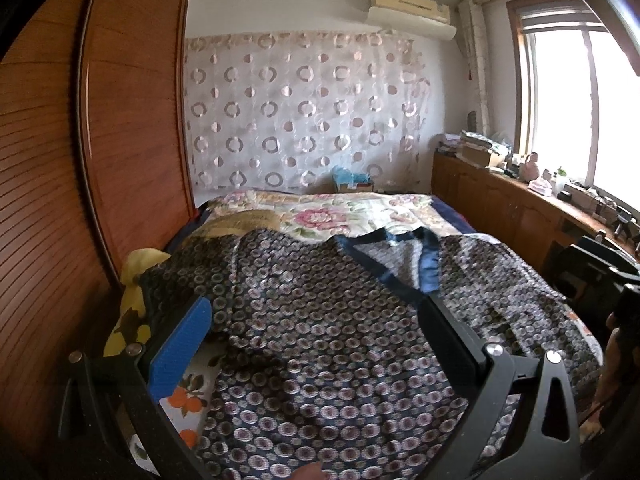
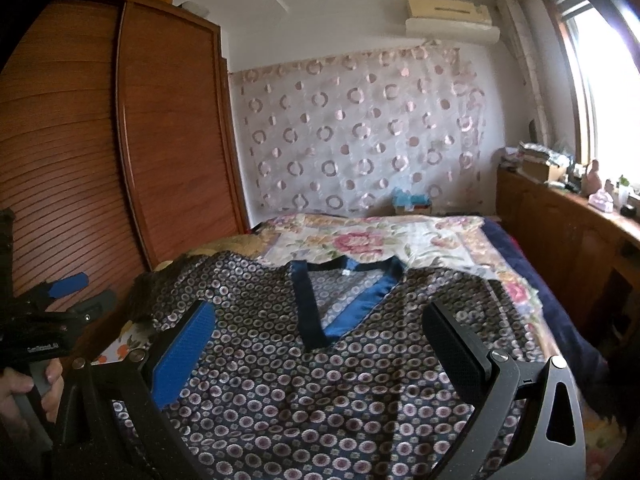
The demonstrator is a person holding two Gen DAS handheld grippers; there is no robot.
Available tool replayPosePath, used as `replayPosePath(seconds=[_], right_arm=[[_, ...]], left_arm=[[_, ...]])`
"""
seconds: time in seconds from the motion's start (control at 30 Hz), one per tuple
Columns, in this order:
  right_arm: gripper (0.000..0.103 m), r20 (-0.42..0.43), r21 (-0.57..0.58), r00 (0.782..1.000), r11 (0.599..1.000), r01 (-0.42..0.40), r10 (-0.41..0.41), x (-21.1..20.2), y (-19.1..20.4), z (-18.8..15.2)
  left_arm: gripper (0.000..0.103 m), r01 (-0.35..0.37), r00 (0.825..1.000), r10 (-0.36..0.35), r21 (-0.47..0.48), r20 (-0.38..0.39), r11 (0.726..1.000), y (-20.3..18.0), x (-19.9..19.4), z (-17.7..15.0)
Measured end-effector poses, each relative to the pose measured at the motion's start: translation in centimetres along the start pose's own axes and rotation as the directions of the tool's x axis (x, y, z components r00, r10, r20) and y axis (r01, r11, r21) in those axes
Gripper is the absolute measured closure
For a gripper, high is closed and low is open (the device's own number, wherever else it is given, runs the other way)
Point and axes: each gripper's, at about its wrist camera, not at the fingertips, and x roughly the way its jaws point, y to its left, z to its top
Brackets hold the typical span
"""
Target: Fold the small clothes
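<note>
A dark top patterned with small pale circles (image 1: pixel 320 320) (image 2: pixel 320 380) lies spread flat on the bed, its blue-trimmed V neckline (image 1: pixel 428 264) (image 2: pixel 340 300) pointing toward me. My left gripper (image 1: pixel 316 308) hovers open over the garment's left half, with one blue pad (image 1: pixel 182 344) near the left sleeve. My right gripper (image 2: pixel 320 316) is also open above the chest, nothing between its fingers. In the right wrist view the left gripper (image 2: pixel 66 286) shows at the far left, held by a hand (image 2: pixel 24 388).
A floral quilt (image 1: pixel 320 212) covers the far part of the bed. A wooden wardrobe (image 1: pixel 132 120) stands close on the left. A low wooden cabinet (image 1: pixel 500 200) with clutter runs under the window on the right. A cardboard box (image 1: pixel 354 184) sits at the bed's head.
</note>
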Motion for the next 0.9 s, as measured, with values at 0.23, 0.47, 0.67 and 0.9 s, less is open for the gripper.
replayPosePath(seconds=[0.23,0.47,0.67,0.9], right_arm=[[0.000,-0.040,-0.028,0.999,0.999,-0.023,0.022,1.4,0.3,0.3],[0.000,-0.111,-0.083,0.991,0.993,-0.078,0.069,3.9,1.4,0.4],[0.000,-0.184,-0.102,0.977,0.987,-0.127,0.107,5.5,1.9,0.0],[0.000,-0.246,-0.140,0.960,0.976,-0.169,0.131,6.6,2.3,0.1]], left_arm=[[0.000,-0.036,0.997,0.036,0.004,-0.063,0.999,2.9,2.4,-1.6],[0.000,-0.054,0.990,0.053,-0.006,-0.128,0.999,6.6,4.9,-3.0],[0.000,-0.064,0.978,0.056,-0.036,-0.200,0.997,11.0,8.0,-3.5],[0.019,-0.046,0.962,0.026,-0.066,-0.273,0.997,14.9,11.7,-4.3]])
